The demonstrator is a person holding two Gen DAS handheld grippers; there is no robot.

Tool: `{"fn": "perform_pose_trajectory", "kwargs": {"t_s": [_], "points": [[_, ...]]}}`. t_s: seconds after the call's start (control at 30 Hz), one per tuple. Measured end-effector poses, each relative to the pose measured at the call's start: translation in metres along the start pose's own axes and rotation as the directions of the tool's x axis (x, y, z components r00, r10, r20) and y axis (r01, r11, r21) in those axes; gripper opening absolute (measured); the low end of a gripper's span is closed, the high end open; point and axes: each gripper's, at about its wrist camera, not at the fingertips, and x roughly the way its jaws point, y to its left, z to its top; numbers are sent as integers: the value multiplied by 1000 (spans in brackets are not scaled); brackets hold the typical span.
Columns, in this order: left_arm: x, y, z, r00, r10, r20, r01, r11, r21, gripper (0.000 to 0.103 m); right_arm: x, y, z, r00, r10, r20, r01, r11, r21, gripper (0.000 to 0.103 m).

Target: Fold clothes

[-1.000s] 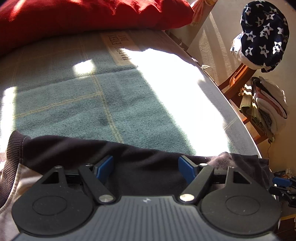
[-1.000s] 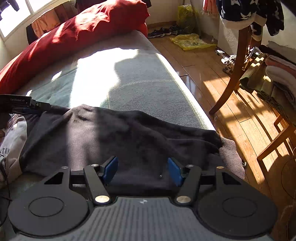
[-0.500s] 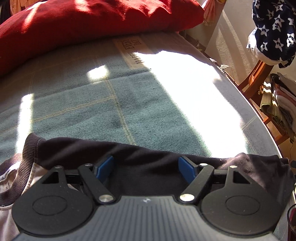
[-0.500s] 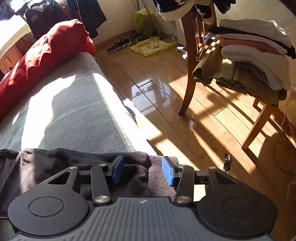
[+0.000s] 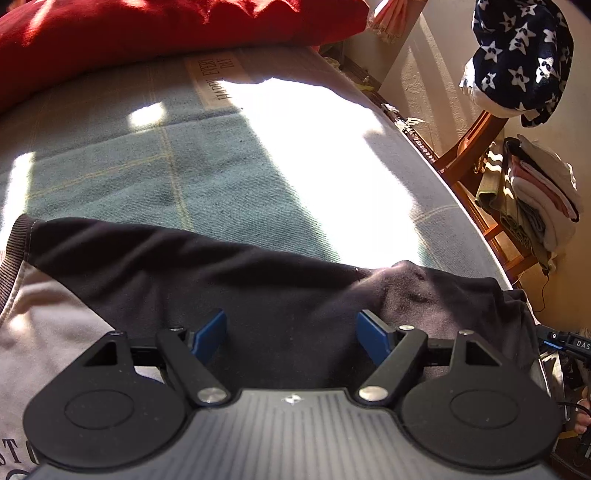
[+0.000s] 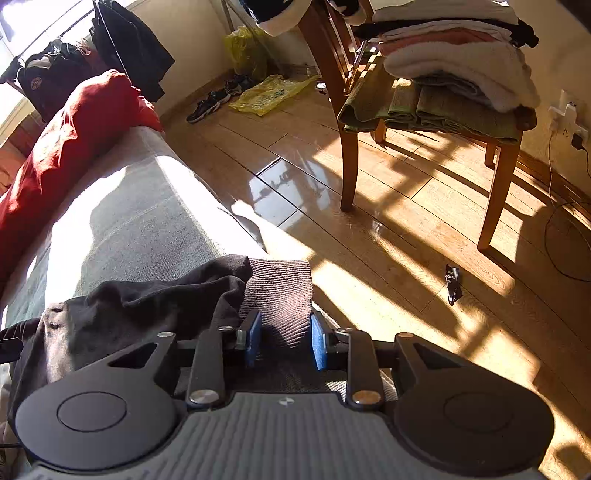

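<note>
1. A dark sweatshirt with a pale front panel lies spread across the near edge of a bed covered in a blue-green checked blanket; a red pillow sits at the bed's far end in hard sunlight.
2. The left gripper hovers over the sweatshirt's dark body with its blue pads spread wide apart, released and grasping nothing; whether the pads touch the cloth below cannot be told.
3. At the bed's right-hand edge, the right gripper is closing on the sweatshirt's ribbed cuff; both blue pads already press the knit's sides, and the bunched sleeve trails away to the left.
4. Beyond the bed, on a sunlit wooden floor, a wooden chair carries a stack of folded clothes.
5. A navy star-print garment is draped over the chair's back.
6. Shoes and a yellow plastic bag lie near the far wall.
</note>
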Motion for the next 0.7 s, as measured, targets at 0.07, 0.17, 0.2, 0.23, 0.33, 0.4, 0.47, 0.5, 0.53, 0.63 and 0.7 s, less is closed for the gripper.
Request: {"fn": "perform_pose_trajectory", "kwargs": {"t_s": [0.07, 0.17, 0.2, 0.23, 0.33, 0.4, 0.47, 0.5, 0.53, 0.63, 0.7], "points": [[-2, -5, -1, 1000, -1, 4, 1, 1000, 17, 77, -4, 8, 2, 1000, -21, -4, 20, 998, -54, 10], [-3, -10, 1, 1000, 24, 17, -25, 998, 64, 77, -20, 6, 7, 993, -118, 1, 118, 989, -93, 9], [-2, -11, 1, 999, 39, 19, -40, 996, 78, 77, -25, 3, 9, 988, -158, 2, 157, 982, -110, 9], [0, -11, 2, 998, 53, 19, -54, 995, 87, 77, -28, 0, 10, 984, -179, -2, 177, 977, -118, 9], [15, -7, 3, 997, 70, 19, -72, 991, 113, 78, -38, -2, 16, 982, -186, 17, 186, 976, -116, 18], [28, -3, 6, 995, 100, 22, -102, 986, 129, 78, -44, 7, 20, 989, -143, 45, 148, 982, -115, 28], [35, -1, 12, 991, 122, 56, -130, 980, 153, 84, -43, 30, 20, 997, -57, 44, 64, 986, -153, 34], [38, 0, 18, 988, 140, 67, -149, 976, 158, 84, -41, 43, 20, 999, -18, 38, 24, 984, -174, 37], [38, 2, 23, 987, 144, 72, -154, 977, 146, 84, -37, 57, 18, 1000, 16, 25, -11, 980, -197, 40], [32, 6, 38, 986, 144, 79, -153, 982, 109, 80, -29, 96, 10, 995, 98, -13, -97, 958, -270, 42], [17, 6, 40, 986, 130, 99, -141, 983, 113, 80, -24, 125, 1, 986, 157, -48, -164, 933, -319, 45]]}}
